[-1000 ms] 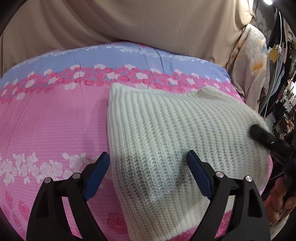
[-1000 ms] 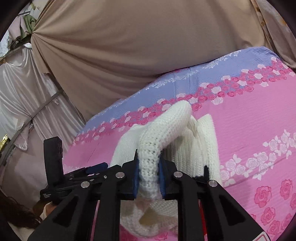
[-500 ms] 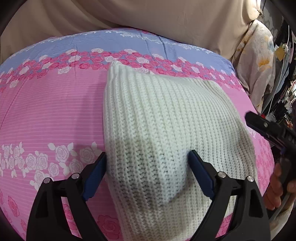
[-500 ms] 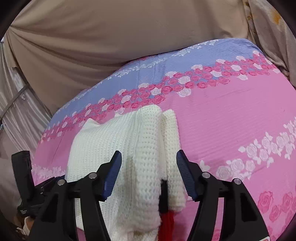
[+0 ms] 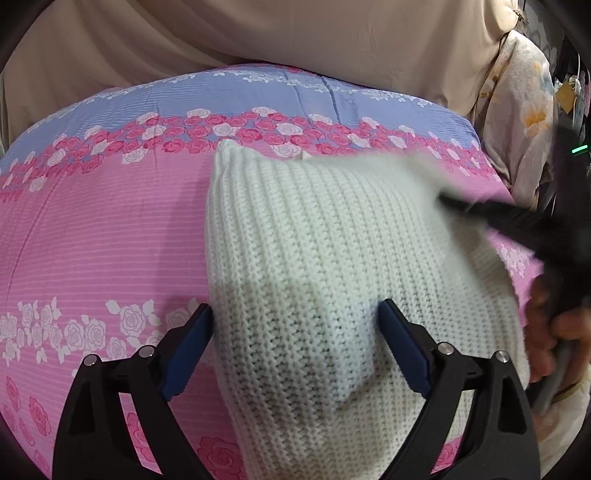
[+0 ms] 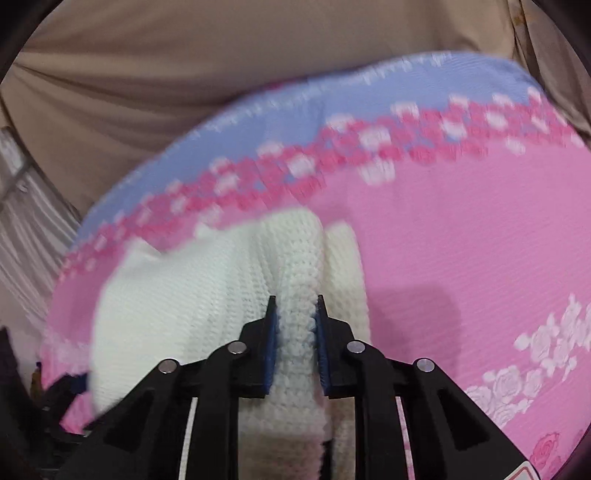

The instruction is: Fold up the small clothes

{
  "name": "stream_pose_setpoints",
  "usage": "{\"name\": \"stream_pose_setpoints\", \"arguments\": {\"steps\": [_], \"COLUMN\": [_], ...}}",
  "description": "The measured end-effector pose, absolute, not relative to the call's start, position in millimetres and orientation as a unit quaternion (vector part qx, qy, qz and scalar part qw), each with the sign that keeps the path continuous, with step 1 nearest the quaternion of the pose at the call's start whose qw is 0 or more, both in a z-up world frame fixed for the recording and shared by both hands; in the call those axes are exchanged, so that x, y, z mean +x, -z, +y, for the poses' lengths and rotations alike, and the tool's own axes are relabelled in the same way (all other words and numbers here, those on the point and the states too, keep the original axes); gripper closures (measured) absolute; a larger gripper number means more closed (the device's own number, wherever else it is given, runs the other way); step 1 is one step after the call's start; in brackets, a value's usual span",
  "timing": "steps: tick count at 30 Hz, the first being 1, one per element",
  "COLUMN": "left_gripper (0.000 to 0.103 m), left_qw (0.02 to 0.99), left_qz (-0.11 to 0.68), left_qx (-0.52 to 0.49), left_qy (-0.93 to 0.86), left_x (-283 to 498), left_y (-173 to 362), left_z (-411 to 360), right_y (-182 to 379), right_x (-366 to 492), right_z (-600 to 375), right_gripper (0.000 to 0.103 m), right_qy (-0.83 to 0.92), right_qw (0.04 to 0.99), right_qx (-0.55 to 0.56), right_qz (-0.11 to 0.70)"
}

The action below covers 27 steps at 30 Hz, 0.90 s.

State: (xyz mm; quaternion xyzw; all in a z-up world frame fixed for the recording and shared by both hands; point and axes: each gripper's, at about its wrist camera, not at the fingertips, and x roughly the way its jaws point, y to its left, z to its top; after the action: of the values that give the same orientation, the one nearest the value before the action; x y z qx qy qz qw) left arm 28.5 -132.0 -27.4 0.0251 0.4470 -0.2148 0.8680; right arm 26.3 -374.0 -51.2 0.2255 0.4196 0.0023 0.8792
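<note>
In the left wrist view, a cream-white chunky knitted garment point(image 5: 325, 266) lay on a bed covered by a pink and lavender sheet printed with bands of roses point(image 5: 103, 229). The garment sat right of the sheet's middle, its far corner reaching the band of dark pink roses. The left gripper point(image 5: 295, 343) hung over the garment's near part with its blue-padded fingers point(image 5: 188, 347) spread wide and opening; one finger stood just off the garment's left edge over the sheet, the other over the knit, and neither pressed on it. At the garment's right edge the black right gripper point(image 5: 517, 221) showed blurred, with a hand point(image 5: 561, 332) behind it. A beige cloth backdrop point(image 5: 258, 33) hung beyond the bed.

In the right wrist view, which was blurred, the right gripper point(image 6: 295, 325) had its blue-padded fingers point(image 6: 271, 343) closing on a raised ridge of the same garment point(image 6: 177, 302), the knit pinched between the pads. The rest of the garment spread left of that ridge on the sheet point(image 6: 461, 240), with a narrower fold just right of it.
</note>
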Motion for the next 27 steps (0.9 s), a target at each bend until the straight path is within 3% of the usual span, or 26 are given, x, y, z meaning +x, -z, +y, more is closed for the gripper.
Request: {"name": "stream_pose_setpoints", "arguments": {"steps": [4,6,10,16,18,19,24,27], "left_gripper": [0.011,0.01,0.01,0.012,0.012,0.012,0.01,0.01], "left_qw": [0.869,0.866,0.864,0.866,0.867,0.868,0.865,0.866], "left_qz": [0.446,0.45,0.454,0.439,0.436,0.436,0.445,0.443], "left_qx": [0.03,0.023,0.016,0.027,0.043,0.051,0.046,0.053], "left_qy": [0.213,0.215,0.217,0.237,0.236,0.231,0.225,0.224], "left_x": [30.2,32.3,32.3,5.9,-1.3,-2.9,-6.2,-9.1], "left_y": [31.4,33.5,32.9,14.6,16.9,19.9,26.2,28.7], "left_z": [-132.5,-129.8,-127.6,-127.9,-130.9,-132.3,-127.8,-132.2], "right_y": [25.8,13.0,13.1,29.7,37.3,39.7,1.0,43.3], "right_x": [-15.2,-40.0,-91.8,-128.0,-123.0,-120.6,-153.8,-143.7], "right_z": [-382.7,-375.4,-352.5,-321.5,-313.2,-312.5,-337.0,-348.6], "right_gripper": [0.074,0.074,0.052,0.052,0.082,0.091,0.092,0.093], "right_qy": [-0.008,-0.015,-0.031,-0.076,-0.072,-0.067,-0.102,-0.058], "right_qw": [0.883,0.892,0.893,0.888,0.89,0.888,0.904,0.879], "right_qx": [0.265,0.245,0.201,0.207,0.185,0.181,0.242,0.238], "right_qz": [0.386,0.381,0.401,0.403,0.41,0.418,0.337,0.409]}}
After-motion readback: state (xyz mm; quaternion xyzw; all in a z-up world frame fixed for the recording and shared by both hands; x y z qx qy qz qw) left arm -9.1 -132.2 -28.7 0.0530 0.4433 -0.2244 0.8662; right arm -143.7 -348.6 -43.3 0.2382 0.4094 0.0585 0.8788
